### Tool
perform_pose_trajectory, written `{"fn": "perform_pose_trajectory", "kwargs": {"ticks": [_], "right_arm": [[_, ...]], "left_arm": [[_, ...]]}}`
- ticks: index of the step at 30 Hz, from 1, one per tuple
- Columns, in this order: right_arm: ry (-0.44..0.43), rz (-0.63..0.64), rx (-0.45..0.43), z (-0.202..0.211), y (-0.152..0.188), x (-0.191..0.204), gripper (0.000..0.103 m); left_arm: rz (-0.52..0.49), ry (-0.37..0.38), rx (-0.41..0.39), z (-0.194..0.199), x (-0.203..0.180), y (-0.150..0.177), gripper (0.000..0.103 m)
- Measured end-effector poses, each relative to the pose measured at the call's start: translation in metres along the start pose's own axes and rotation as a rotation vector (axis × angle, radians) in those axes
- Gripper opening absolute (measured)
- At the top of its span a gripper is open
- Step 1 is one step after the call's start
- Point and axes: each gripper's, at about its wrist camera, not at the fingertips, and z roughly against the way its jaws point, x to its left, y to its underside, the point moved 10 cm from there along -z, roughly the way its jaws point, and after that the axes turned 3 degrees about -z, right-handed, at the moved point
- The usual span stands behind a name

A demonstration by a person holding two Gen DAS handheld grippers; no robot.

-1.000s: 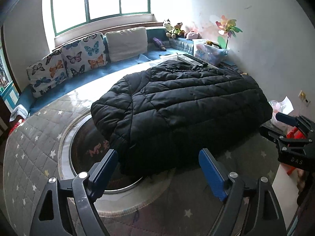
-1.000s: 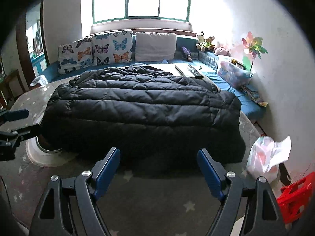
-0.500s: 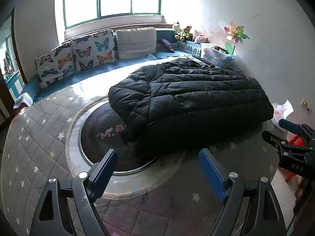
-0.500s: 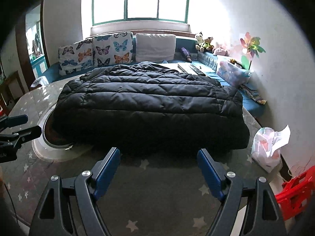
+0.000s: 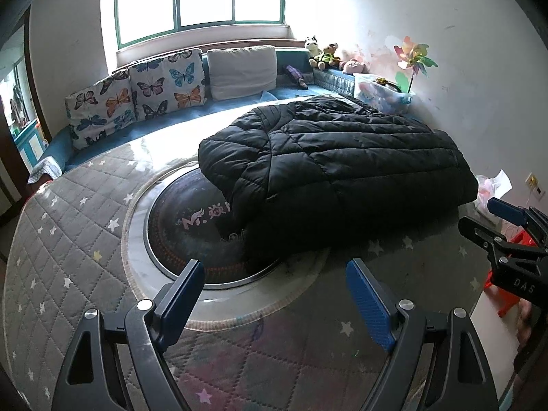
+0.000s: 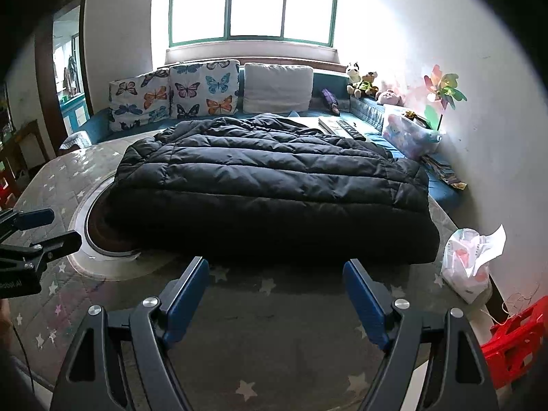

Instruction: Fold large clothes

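A black quilted puffer jacket [image 5: 335,167] lies folded in a thick bundle on the round table, partly over the dark glass turntable [image 5: 191,226]. It also shows in the right wrist view [image 6: 274,188]. My left gripper [image 5: 274,294] is open and empty, held back from the jacket's near left edge. My right gripper [image 6: 274,291] is open and empty, just short of the jacket's near edge. The right gripper also shows at the right of the left wrist view [image 5: 496,226]. The left gripper shows at the left of the right wrist view [image 6: 44,229].
The table wears a grey star-quilted cover [image 5: 68,239]. A blue bench with butterfly cushions [image 6: 191,92] runs behind it. A white plastic bag [image 6: 469,267] and a red stool [image 6: 517,339] stand at the right. A keyboard [image 6: 339,126] lies beyond the jacket.
Both grippers have drawn back from the jacket, so it looks smaller and farther. More of the turntable and the table cover shows. The jacket has not moved.
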Motion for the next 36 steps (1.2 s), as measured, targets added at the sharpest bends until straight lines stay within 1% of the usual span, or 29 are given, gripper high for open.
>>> {"fn": "perform_pose_trajectory", "kwargs": {"ticks": [8,20,36], "right_arm": [[-0.004,0.000,0.004,0.000,0.000,0.002,0.088],[-0.009,-0.002,0.010,-0.002,0.001,0.003,0.088],[-0.014,0.000,0.012,-0.003,0.002,0.005,0.088]], "left_arm": [[-0.001,0.003,0.012,0.001,-0.002,0.006,0.090],[-0.008,0.004,0.025,-0.004,-0.003,0.007,0.090],[0.002,0.003,0.028,-0.007,0.000,0.012,0.090]]}}
